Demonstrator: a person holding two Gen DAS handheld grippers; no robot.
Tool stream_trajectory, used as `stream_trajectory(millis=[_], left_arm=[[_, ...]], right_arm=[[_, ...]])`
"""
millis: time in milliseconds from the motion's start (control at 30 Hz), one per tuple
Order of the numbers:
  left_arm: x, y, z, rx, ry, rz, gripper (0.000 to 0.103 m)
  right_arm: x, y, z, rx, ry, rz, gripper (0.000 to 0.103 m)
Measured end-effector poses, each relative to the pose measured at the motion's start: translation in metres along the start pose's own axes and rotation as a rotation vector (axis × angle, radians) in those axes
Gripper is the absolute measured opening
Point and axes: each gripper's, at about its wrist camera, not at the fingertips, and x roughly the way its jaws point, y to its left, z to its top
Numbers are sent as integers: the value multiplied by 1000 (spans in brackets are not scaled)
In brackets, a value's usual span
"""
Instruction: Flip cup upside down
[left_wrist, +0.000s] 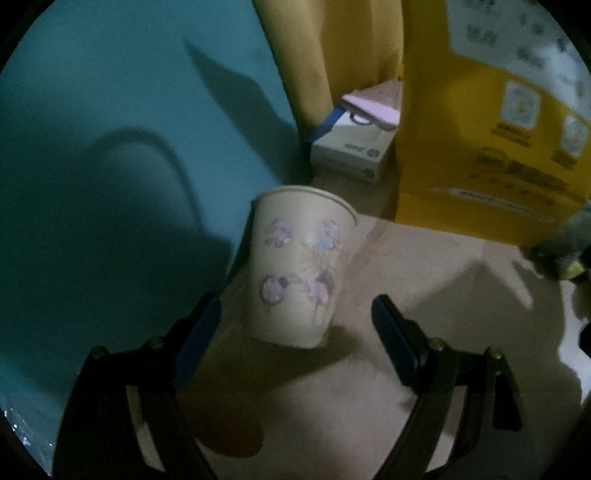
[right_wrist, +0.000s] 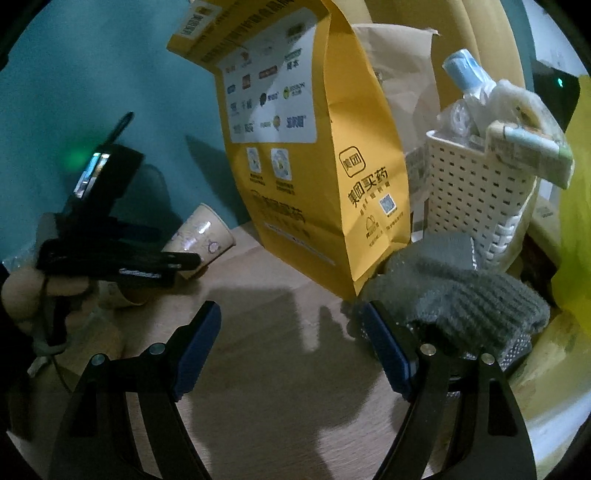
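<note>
A beige paper cup (left_wrist: 301, 269) with pale purple flower prints stands rim up on the wooden table, near the teal wall. My left gripper (left_wrist: 295, 328) is open, its jaws apart on either side of the cup's lower part and not touching it. In the right wrist view the cup (right_wrist: 203, 236) shows tilted behind the left gripper (right_wrist: 177, 258), which a hand holds at the left. My right gripper (right_wrist: 290, 328) is open and empty over the bare table, well right of the cup.
A tall yellow paper bag (right_wrist: 314, 166) stands behind the middle of the table; it also shows in the left wrist view (left_wrist: 480, 129). A white perforated basket (right_wrist: 480, 206) full of items and a grey knitted glove (right_wrist: 461, 295) sit at right. A small white box (left_wrist: 351, 151) lies against the wall.
</note>
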Motion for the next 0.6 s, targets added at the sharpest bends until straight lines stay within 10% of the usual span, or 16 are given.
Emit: stream_trajectory(millis=[167, 600], left_arm=[[10, -4, 4, 8, 50, 3, 58], [-31, -5, -6, -7, -5, -26, 57]], right_arm=[[-1, -2, 2, 7, -5, 10, 82], [-29, -7, 3, 10, -24, 17, 82]])
